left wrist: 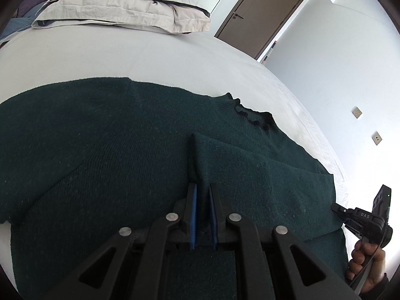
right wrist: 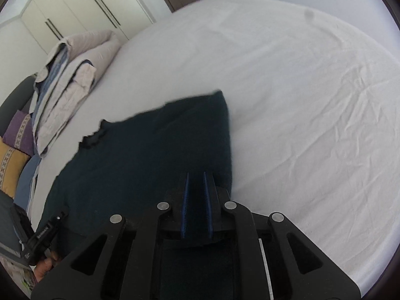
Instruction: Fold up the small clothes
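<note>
A dark green knitted sweater (left wrist: pixel 100 150) lies spread on a white bed sheet (left wrist: pixel 125 57), its frilled collar (left wrist: pixel 250 115) pointing away. My left gripper (left wrist: pixel 203 187) is shut on a raised fold of the sweater, which looks like a sleeve end, with knit filling the gap between the blue pads. In the right wrist view my right gripper (right wrist: pixel 196 175) is shut on the sweater (right wrist: pixel 150 150) near its right edge, with dark fabric between the pads. Each gripper also shows in the other view, held by a hand: the right gripper (left wrist: pixel 336 208) and the left gripper (right wrist: pixel 58 217).
Folded beige and blue bedding (left wrist: pixel 120 7) is stacked at the head of the bed, with purple and yellow pillows (right wrist: pixel 15 150) beside it. A brown door (left wrist: pixel 257 17) and a wardrobe (right wrist: pixel 75 7) stand beyond. Bare wrinkled sheet (right wrist: pixel 300 100) stretches to the right of the sweater.
</note>
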`<state>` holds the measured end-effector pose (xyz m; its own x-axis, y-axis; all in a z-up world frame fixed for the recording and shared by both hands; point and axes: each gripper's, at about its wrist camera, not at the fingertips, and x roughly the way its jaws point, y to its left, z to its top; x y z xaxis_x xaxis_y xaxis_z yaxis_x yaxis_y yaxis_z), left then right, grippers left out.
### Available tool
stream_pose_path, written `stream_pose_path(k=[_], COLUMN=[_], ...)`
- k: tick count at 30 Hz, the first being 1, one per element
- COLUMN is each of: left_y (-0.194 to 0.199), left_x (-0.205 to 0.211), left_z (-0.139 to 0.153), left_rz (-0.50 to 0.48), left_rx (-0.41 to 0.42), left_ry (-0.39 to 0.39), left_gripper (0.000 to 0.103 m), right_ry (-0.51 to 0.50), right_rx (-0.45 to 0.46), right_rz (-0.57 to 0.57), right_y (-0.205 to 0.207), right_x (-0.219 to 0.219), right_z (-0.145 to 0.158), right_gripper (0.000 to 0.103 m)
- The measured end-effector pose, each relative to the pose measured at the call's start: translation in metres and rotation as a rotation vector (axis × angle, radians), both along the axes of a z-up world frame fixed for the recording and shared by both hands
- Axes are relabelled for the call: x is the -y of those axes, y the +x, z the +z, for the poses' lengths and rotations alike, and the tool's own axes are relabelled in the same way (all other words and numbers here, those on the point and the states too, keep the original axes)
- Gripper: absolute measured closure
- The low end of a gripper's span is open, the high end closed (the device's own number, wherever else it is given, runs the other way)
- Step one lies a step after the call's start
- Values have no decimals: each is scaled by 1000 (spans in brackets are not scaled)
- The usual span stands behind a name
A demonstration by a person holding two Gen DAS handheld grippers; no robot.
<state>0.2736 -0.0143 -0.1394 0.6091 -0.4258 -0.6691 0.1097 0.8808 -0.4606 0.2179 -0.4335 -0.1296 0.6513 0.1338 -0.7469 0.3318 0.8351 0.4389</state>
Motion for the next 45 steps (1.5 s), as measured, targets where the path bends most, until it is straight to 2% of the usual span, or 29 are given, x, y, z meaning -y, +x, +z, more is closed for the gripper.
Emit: stream_pose_path(k=[3,4,5,7,8,9,10,11,12,13,14,15,17,19,21,23,26,29,31,33,34,36,38,40,45], left_y=[2,3,2,-7,-16,-26,-37,-49,-61,-74,-87,-100,-125,-149,-169,-187,-198,-190,-180,-171,-167,-161,-158,-152,-125], left_x=[-1,-2,-4,-13,-21,-32,-46,-64,-82,-103,-126,-149,-196,-244,-291,-331,-369,-391,-402,-410,-411,-411,-404,-389,-314], left_z=[0,1,4,15,22,29,36,43,47,49,50,49,43,32,17,2,-11,-18,-25,-28,-28,-23,-9,14,80], left_rz=[-4,-9,-14,1,25,48,74,106,146,189,229,272,374,478,593,691,778,836,869,891,893,893,881,835,624], left_rx=[-7,-13,-17,8,33,55,76,90,96,95,92,88,70,40,0,-30,-29,-21,-23,-44,-48,-60,-33,8,111], left_ry=[-9,-20,-26,-20,-25,-42,-69,-95,-119,-146,-175,-197,-225,-271,-329,-404,-527,-597,-639,-659,-660,-632,-574,-481,-254], left_gripper=[90,90,87,71,55,46,42,37,35,35,35,35,35,35,35,35,37,37,43,64,69,93,95,95,95], right_ry=[92,55,-10,-83,-110,-153,-202,-248,-295,-337,-370,-402,-418,-385,-316,-215,-99,-42,-28,-42,-46,-49,-52,-48,-19], right_rx=[41,40,44,124,169,211,259,303,345,389,434,483,543,539,541,502,446,413,398,397,398,395,382,363,326], right_rz=[-54,-65,-83,-83,-81,-84,-84,-85,-93,-109,-125,-145,-101,-44,14,81,132,165,187,200,208,216,219,211,184], right_y=[-10,-15,-20,-36,-46,-55,-65,-76,-86,-97,-107,-118,-130,-134,-139,-136,-135,-137,-140,-141,-144,-150,-153,-152,-156], right_x=[20,18,13,5,-2,-11,-22,-33,-45,-58,-71,-83,-107,-128,-146,-164,-188,-213,-225,-238,-240,-238,-230,-223,-199], right_z=[-5,1,11,40,56,73,91,106,120,132,141,150,162,167,167,164,152,140,135,132,131,129,126,119,98], right_gripper=[100,100,91,90,90,89,86,77,54,37,5,0,0,0,0,0,3,12,18,21,21,23,26,28,31])
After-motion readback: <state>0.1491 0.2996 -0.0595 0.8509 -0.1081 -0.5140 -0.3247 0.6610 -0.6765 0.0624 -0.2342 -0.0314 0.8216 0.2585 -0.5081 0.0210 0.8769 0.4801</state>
